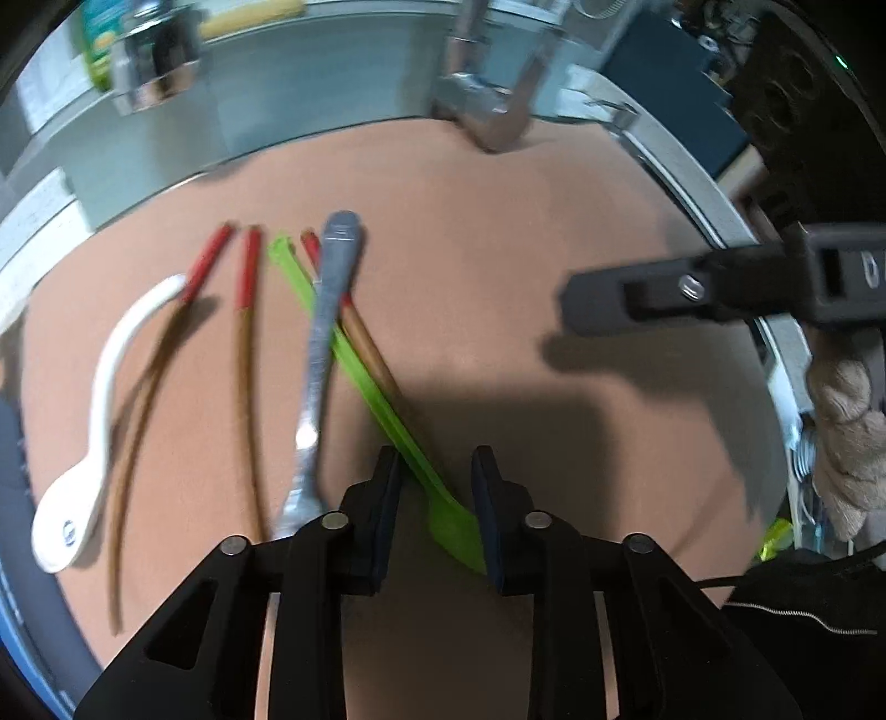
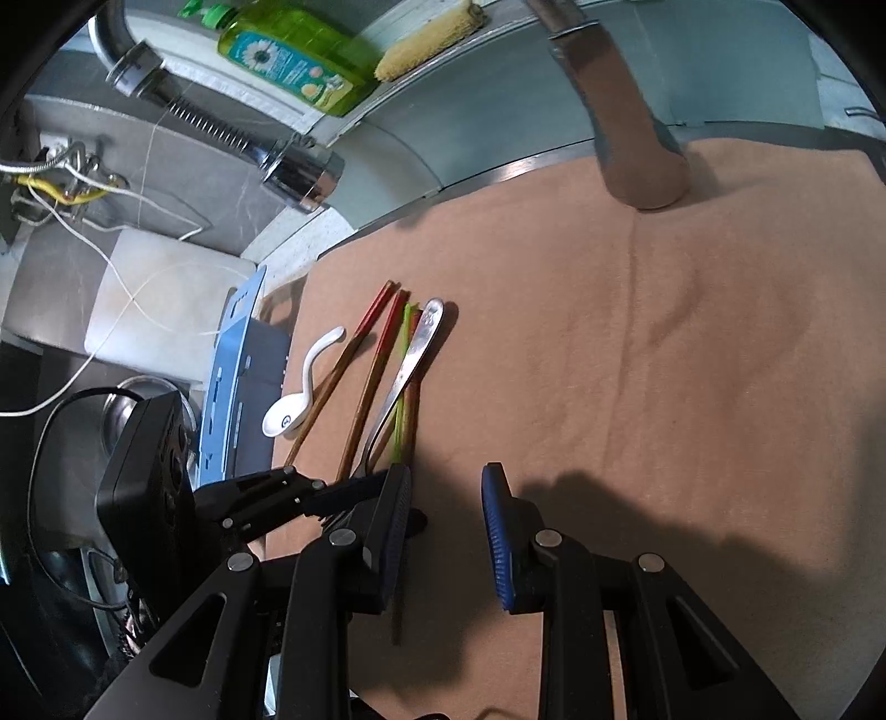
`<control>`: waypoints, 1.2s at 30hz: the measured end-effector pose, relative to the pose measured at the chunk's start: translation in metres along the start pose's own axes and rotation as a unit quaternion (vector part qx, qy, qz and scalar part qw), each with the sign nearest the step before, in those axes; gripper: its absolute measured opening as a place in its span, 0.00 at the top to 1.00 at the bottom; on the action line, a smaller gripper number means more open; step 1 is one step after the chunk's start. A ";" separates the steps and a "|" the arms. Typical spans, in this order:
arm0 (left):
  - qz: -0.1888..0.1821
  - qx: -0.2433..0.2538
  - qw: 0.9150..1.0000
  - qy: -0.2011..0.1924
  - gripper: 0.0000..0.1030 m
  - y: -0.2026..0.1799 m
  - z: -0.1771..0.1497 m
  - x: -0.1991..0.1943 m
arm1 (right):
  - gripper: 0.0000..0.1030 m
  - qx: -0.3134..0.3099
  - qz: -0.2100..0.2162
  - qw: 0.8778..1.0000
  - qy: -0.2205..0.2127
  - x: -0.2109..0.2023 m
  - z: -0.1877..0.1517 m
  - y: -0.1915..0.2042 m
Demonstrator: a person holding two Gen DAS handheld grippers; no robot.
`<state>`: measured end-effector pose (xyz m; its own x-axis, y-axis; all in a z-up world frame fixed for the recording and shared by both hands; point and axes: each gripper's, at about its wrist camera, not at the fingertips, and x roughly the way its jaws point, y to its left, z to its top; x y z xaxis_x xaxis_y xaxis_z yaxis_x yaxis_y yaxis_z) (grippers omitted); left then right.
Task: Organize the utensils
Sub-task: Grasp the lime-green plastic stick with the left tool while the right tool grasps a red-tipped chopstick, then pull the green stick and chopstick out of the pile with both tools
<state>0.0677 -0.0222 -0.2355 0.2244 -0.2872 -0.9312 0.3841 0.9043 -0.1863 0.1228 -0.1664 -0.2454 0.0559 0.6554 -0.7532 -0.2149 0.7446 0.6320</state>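
On a brown mat (image 1: pixel 526 249) lie a white ceramic spoon (image 1: pixel 105 387), red-topped wooden chopsticks (image 1: pixel 246 310), a metal fork (image 1: pixel 321 332) and a green plastic utensil (image 1: pixel 387 410) that crosses under the fork. My left gripper (image 1: pixel 437 493) points down over the green utensil's wide end, which lies between the jaws against the right pad; a gap shows at the left pad. My right gripper (image 2: pixel 446 498) hovers open over bare mat just right of the utensil row (image 2: pixel 387 376), with nothing between its fingers. The right gripper (image 1: pixel 581 304) also shows side-on in the left wrist view.
A green dish soap bottle (image 2: pixel 293 55) and a yellow sponge (image 2: pixel 426 39) sit on the back ledge. A chrome faucet head (image 2: pixel 299 177) hangs at the left, above a blue rack (image 2: pixel 232 376). A metal post (image 2: pixel 637 149) stands at the mat's far edge.
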 end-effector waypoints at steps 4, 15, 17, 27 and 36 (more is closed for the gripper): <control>-0.010 0.025 1.000 0.001 0.77 -0.018 0.003 0.006 | 0.77 0.011 -0.004 1.000 -0.004 -0.002 0.001 -0.008; -0.054 0.055 0.997 0.003 0.77 -0.058 0.010 0.016 | 0.77 0.031 -0.014 0.999 -0.001 -0.002 0.005 -0.025; -0.049 0.055 0.997 0.002 0.77 -0.061 0.011 0.017 | 0.77 0.036 -0.018 0.999 0.000 -0.002 0.005 -0.029; -0.027 0.014 1.000 -0.002 0.75 -0.040 0.011 0.009 | 0.77 0.038 -0.030 0.999 0.003 0.000 0.002 -0.030; 0.015 0.011 1.000 0.001 0.73 -0.028 0.000 0.004 | 0.77 0.020 -0.041 0.999 0.009 0.009 0.004 -0.015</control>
<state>0.0581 -0.0485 -0.2338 0.2347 -0.2602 -0.9366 0.3971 0.9051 -0.1519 0.1301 -0.1711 -0.2605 0.0531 0.5906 -0.8052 -0.1705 0.7999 0.5754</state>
